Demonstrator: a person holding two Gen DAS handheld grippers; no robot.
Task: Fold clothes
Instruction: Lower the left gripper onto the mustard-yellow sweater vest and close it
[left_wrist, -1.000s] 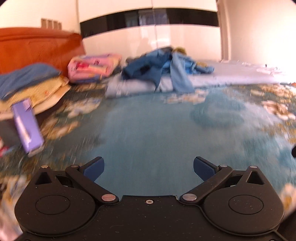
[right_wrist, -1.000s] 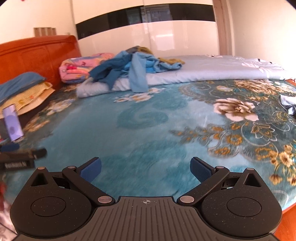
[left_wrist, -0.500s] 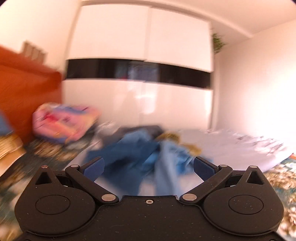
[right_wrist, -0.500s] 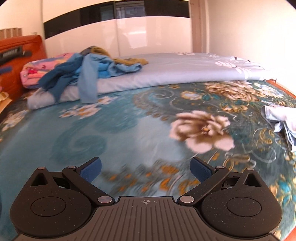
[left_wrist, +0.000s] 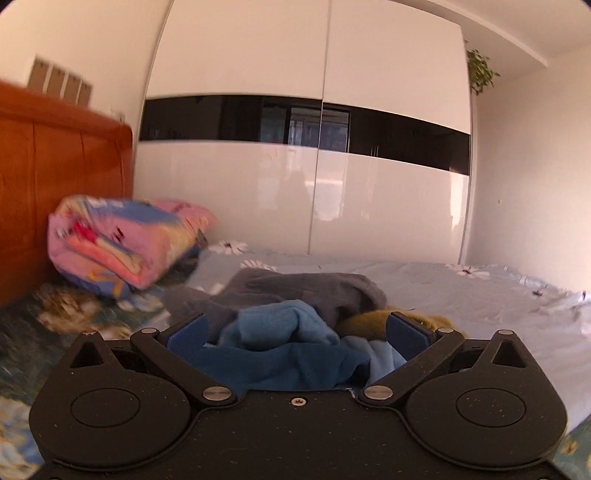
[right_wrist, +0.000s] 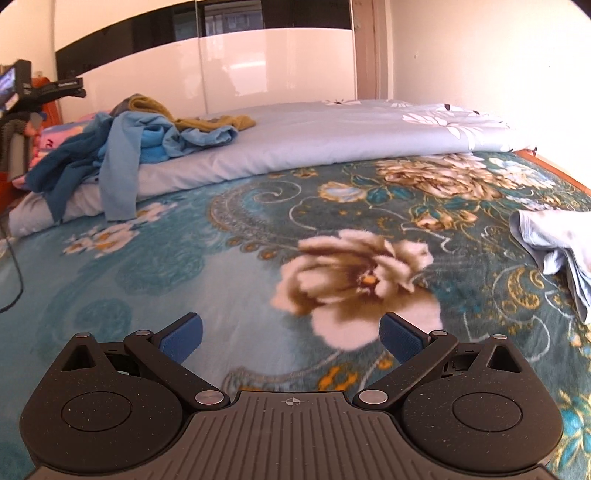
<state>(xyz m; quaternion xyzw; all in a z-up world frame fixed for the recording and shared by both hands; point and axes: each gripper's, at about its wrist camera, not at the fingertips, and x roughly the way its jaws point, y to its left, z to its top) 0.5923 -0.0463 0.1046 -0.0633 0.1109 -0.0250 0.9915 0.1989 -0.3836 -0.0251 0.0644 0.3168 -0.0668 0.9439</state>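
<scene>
Over at the far left, a folded pink quilt (left_wrist: 125, 243) lay against the orange headboard (left_wrist: 62, 192). Just right of it sat the heap of clothes (left_wrist: 295, 306): a grey garment (left_wrist: 314, 291) at the far side, a light blue piece (left_wrist: 280, 325) and a dark blue one (left_wrist: 288, 363) nearer, a mustard piece (left_wrist: 369, 321) to the right, all on the pale blue floral sheet (left_wrist: 498, 314). The left gripper (left_wrist: 295, 330) was released, its jaws spread wide on either side of the blue cloth; whether the pads touched it I could not tell. Further right, the right gripper (right_wrist: 290, 338) was likewise released and grasped nothing, low over the teal floral blanket (right_wrist: 221, 266), well apart from the heap (right_wrist: 136, 140) at far left. A crumpled pale garment (right_wrist: 554, 240) lay on the blanket at the right edge.
</scene>
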